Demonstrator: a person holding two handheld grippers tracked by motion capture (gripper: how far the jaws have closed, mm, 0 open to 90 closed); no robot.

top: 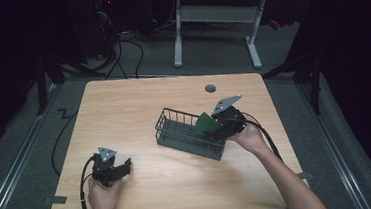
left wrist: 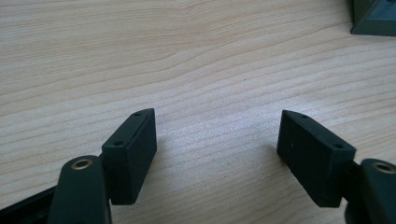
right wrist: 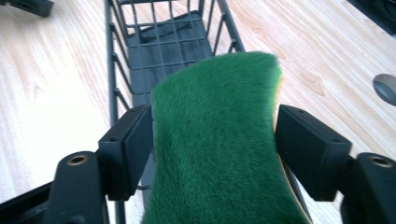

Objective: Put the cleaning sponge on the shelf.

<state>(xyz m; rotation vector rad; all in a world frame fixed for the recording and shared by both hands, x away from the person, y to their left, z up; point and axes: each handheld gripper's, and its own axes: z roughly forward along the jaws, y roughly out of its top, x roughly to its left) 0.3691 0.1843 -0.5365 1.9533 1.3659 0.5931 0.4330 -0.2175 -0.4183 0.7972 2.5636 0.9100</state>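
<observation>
Right gripper (right wrist: 215, 140) clamps green scouring sponge (right wrist: 217, 149) edgewise above dark wire basket (top: 175, 128), apparently for lowering inside; left gripper (left wrist: 217, 149) rests agape, empty, over wooden table (left wrist: 187, 56).

Wood table (top: 180, 185) w/ grommet hole (top: 210, 88), white desk frame (top: 214, 17) behind, floor cables (top: 129, 51)

I'm working in what looks like a lab: a light wooden table (top: 180, 185) on grey carpet (top: 21, 147), black cables (top: 124, 51) trailing, a white-legged desk (top: 214, 17) behind, dark surroundings.
</observation>
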